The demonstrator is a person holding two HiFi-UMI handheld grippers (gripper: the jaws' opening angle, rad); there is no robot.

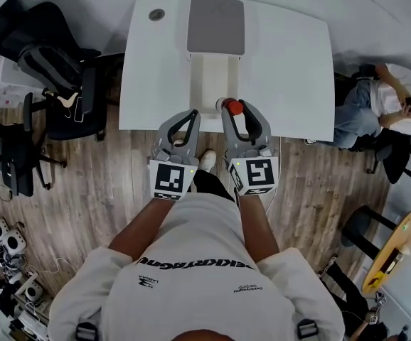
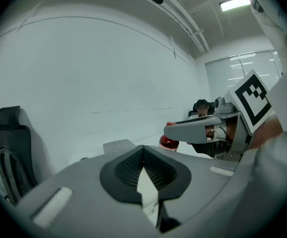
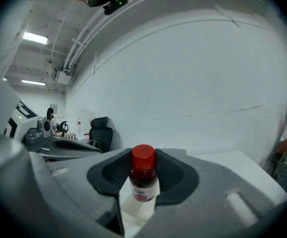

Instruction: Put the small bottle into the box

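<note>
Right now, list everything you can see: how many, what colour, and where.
table: one, white, ahead of the person
box: one, white, open, mid-table
lid: one, grey, at the box's far end
small bottle: one, red cap, upright near the table's front edge
office chairs: two or more, black, left of the table
seated person: one, right of the table
floor: wood-patterned, brown
left gripper: grey, fingers together, empty
right gripper: grey, fingers closed on the small bottle
</note>
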